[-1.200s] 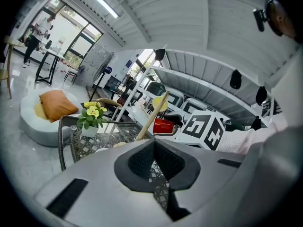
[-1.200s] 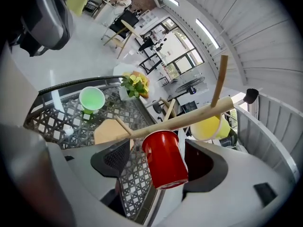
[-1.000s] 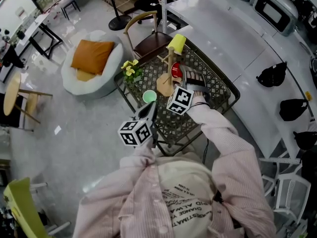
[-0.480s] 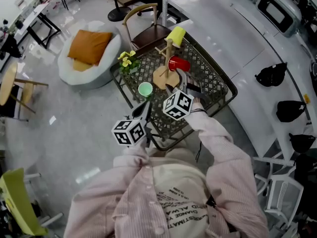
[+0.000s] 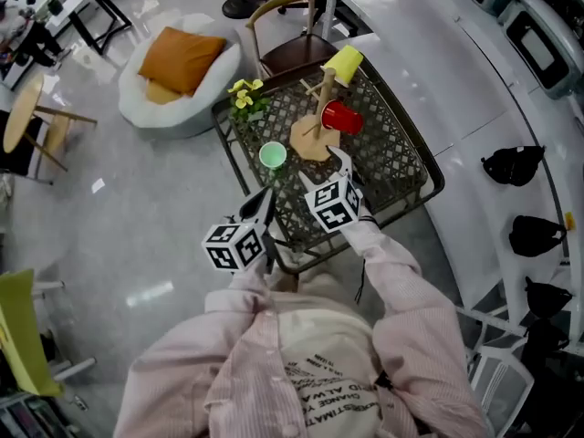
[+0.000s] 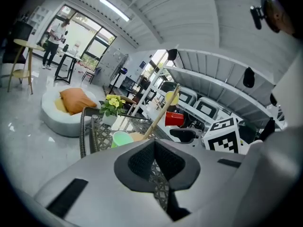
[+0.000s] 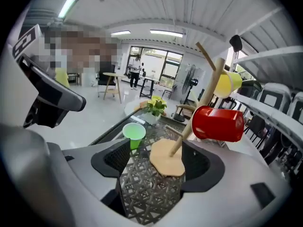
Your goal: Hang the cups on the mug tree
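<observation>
Already the mug tree (image 5: 315, 135) near the tabletop's (image 5: 401, 167) far edge carries a yellow cup (image 5: 344, 64) and a red cup (image 5: 341, 117). The green cup (image 5: 272, 156) stands by the left edge, probably light and squashable, best pinched at its rim. The left gripper (image 5: 265, 203) is closed and the right gripper (image 5: 339, 161) spread, both empty.

Place: a large open hall that looks like a lab or studio, with a mock home corner set up in it.
Floor: glossy pale grey floor (image 5: 137, 245).
Lounge corner: round white floor cushion (image 5: 173, 112) with an orange pillow (image 5: 187, 59), and a wooden chair (image 5: 297, 55).
Bench: dark lattice-top bench (image 5: 392, 162) bearing potted yellow flowers (image 5: 244, 89).
Counter: long white counter (image 5: 429, 53) with boxy appliances (image 5: 546, 44).
Far end: glass doors (image 6: 90, 46), and a person (image 6: 52, 37) standing at tall desks.
Ceiling: strip lights (image 6: 113, 8).
</observation>
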Motion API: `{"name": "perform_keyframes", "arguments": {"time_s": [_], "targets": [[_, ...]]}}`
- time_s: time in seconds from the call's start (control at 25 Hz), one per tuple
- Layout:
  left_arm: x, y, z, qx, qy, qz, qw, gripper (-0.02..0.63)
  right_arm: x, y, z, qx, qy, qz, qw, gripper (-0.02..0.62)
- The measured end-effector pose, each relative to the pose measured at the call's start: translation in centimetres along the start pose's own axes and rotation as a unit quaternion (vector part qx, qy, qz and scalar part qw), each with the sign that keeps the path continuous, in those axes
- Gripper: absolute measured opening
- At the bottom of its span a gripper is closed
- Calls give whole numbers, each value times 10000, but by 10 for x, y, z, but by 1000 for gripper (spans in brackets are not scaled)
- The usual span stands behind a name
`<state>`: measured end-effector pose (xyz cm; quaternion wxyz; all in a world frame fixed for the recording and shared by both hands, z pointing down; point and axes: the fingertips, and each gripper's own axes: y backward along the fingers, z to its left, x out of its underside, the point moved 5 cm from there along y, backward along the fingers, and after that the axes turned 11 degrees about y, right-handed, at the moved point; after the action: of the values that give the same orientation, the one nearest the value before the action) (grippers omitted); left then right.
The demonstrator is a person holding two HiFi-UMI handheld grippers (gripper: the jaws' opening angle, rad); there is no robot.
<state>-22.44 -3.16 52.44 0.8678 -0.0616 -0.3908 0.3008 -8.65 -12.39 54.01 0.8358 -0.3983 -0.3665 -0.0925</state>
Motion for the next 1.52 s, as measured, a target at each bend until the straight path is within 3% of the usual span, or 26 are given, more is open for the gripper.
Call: {"name": "perform_keyframes", "arguments": {"time_s": [0.24,0.48,0.8,1.52], "targets": [[5,8,12,-346,184,-165,9991,-3,8,-18,13,-480,-420,-145,9979,319],[14,10,33,-690,375,-277,9965,-3,13,-41,31,-1010,-1098,-521,9874,319],[17,2,56,-943,515,-368,9935,-3,18,-80,51,-1342,-1434,-614,9786,319],[32,-21,104,-1265,877,-596,9863,-3,18,-143,77,-1473,-1223,-751,9786,319]]}}
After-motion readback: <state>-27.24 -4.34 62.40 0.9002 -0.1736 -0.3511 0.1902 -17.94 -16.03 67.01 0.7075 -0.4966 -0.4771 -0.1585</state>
